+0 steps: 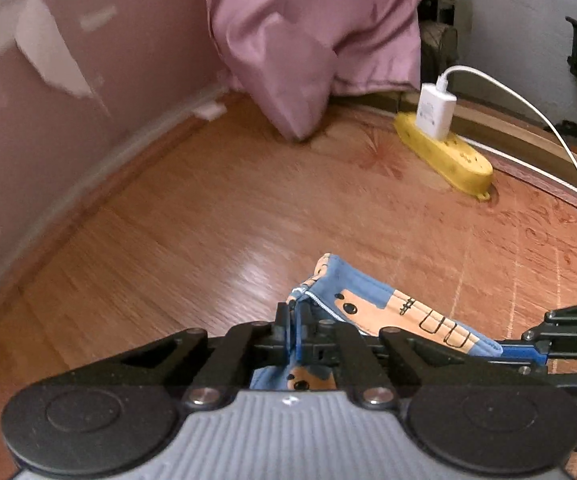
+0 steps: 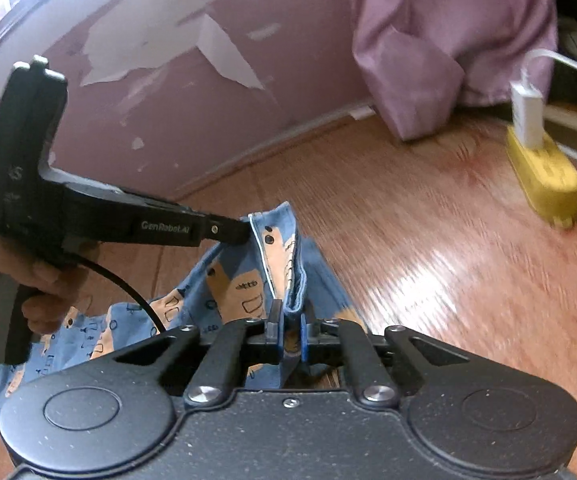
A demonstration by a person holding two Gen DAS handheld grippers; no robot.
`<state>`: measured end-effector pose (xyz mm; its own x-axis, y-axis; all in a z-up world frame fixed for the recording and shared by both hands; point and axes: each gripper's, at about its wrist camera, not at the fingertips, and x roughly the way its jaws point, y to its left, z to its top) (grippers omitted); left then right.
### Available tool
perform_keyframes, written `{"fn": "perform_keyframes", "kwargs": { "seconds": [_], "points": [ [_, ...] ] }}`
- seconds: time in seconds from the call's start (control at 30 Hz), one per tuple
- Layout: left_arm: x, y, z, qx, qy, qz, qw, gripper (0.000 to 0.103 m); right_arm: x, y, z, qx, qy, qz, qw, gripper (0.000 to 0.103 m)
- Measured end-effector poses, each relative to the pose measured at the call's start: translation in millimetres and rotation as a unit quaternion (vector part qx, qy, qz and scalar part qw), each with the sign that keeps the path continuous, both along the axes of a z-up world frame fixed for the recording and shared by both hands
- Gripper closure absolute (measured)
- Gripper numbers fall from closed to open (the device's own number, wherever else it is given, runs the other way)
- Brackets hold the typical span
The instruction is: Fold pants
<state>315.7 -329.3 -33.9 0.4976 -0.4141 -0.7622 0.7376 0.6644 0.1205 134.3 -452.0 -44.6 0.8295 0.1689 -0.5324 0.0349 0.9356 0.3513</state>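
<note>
Above the wooden floor (image 1: pixel 208 220), both grippers' jaws clamp the pants (image 2: pixel 248 280) hem. You hold it raised, probably to fold.

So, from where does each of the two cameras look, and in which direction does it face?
Left wrist: on the left gripper, facing the pink wall; fingers shut on the pants.
Right wrist: on the right gripper, shut on the pants' edge; the left gripper and the hand show.
Shared: pants, curtain, yellow power strip, wooden floor.
</note>
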Motion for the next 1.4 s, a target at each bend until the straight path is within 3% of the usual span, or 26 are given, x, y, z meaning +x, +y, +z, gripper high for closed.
{"fn": "perform_keyframes", "kwargs": {
  "seconds": [0.1,0.2,0.3,0.33,0.37,0.43,0.47,0.6,0.73,0.87,0.93,1.03,1.1,1.27,1.4],
  "points": [
    [5,-8,-1,0.024,-0.017,0.001,0.9996,0.1,12,-6,-7,0.01,0.017,-0.013,1.0,0.095],
    [16,-20,-21,0.046,0.0,0.011,0.9989,0.099,20,-15,-15,0.006,0.045,-0.03,0.999,0.091],
    [19,-21,-36,0.044,0.002,0.017,0.9989,0.089,21,-16,-18,-0.011,0.054,-0.033,0.998,0.091],
    [18,-17,-36,0.038,0.0,0.021,0.999,0.077,20,-14,-18,-0.019,0.053,-0.033,0.998,0.091],
    [15,-11,-32,0.024,-0.003,0.026,0.9994,0.059,19,-13,-17,-0.026,0.051,-0.033,0.998,0.09],
    [11,5,-21,-0.008,-0.013,0.035,0.9993,0.041,17,-12,-17,-0.028,0.049,-0.032,0.998,0.089],
    [6,19,-13,-0.024,-0.024,0.045,0.9984,0.038,16,-12,-16,-0.03,0.049,-0.032,0.998,0.093],
    [-11,74,5,-0.039,-0.047,0.101,0.9929,0.033,8,-5,-12,-0.059,0.048,-0.03,0.997,0.095],
    [-20,141,-3,0.0,-0.054,0.148,0.9875,0.033,0,-2,-13,-0.077,0.064,-0.036,0.994,0.094],
    [-21,186,-9,0.029,-0.055,0.146,0.9874,0.033,-6,4,-9,-0.114,0.041,-0.06,0.991,0.054],
    [-20,196,-9,0.048,-0.063,0.138,0.9872,0.033,-9,13,-4,-0.142,0.005,-0.052,0.988,0.053],
    [-21,210,-6,0.055,-0.067,0.123,0.9886,0.033,-3,29,-1,-0.142,-0.032,0.004,0.989,0.042],
    [-23,220,-4,0.053,-0.066,0.108,0.9905,0.033,14,43,0,-0.125,-0.029,0.071,0.989,0.033],
    [-20,258,-13,0.063,-0.046,0.123,0.9893,0.032,61,87,10,-0.158,-0.026,0.205,0.966,0.032],
    [4,295,-25,0.039,0.004,0.177,0.9835,0.031,105,110,10,-0.098,-0.001,0.303,0.948,0.032]
  ]
}}
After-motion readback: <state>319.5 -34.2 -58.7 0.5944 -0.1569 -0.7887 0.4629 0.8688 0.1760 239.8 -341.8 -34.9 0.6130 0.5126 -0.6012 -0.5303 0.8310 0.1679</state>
